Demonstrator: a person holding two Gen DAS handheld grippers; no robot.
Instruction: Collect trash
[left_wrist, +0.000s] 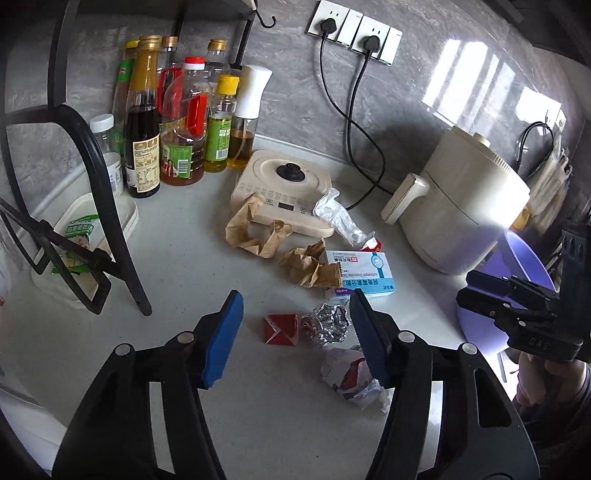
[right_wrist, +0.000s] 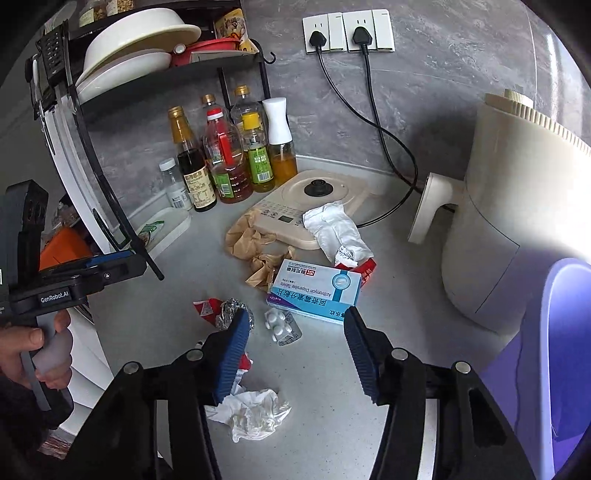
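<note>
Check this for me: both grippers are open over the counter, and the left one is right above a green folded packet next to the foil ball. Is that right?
Not quite. The folded packet is red, not green; the left wrist view shows it beside the foil ball. The rest holds: the left gripper and the right gripper are both open over the counter.

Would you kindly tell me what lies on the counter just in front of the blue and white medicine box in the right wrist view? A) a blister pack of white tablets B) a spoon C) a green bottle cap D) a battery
A: a blister pack of white tablets lies on the counter just in front of the medicine box.
</note>
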